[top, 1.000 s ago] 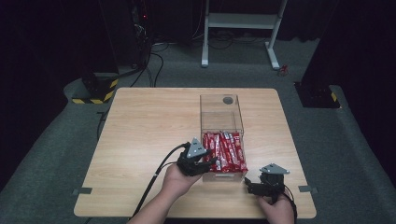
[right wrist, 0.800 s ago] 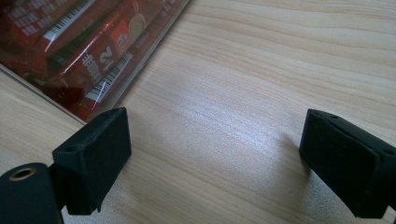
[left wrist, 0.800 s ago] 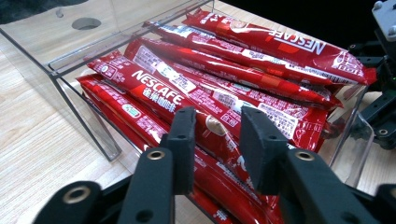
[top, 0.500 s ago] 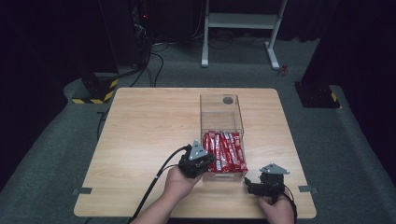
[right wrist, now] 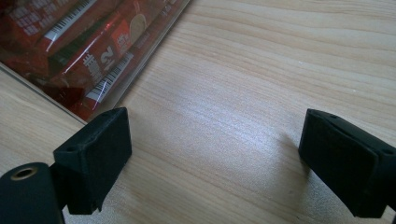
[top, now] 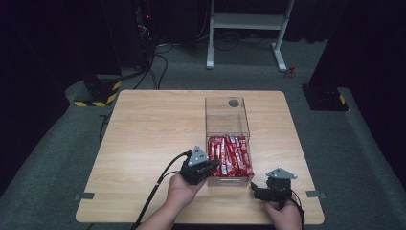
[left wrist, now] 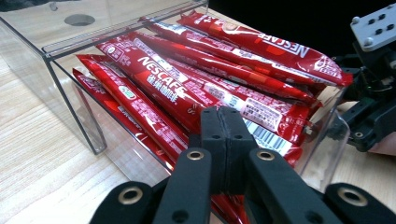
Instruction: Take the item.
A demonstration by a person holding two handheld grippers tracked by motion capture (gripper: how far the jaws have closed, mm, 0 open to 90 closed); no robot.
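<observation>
Pale wooden bench point(top: 158, 139), lower centre: my left tongs point(left wrist: 223, 140) together over red coffee sachets point(left wrist: 187, 88) in clear plastic box point(top: 227, 115); right tongs point(right wrist: 212, 154) apart. Next, I judge: open, grip one.

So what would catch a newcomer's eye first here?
The bright red coffee stick packets heaped in the clear plastic box on the wooden table. Next, the left gripper, jaws closed at the box's near edge, and the right gripper open over bare wood.

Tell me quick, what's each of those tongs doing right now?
Left tongs: closed, nothing visibly held, at the clear box of red coffee sticks.
Right tongs: open, empty, over the table.
</observation>
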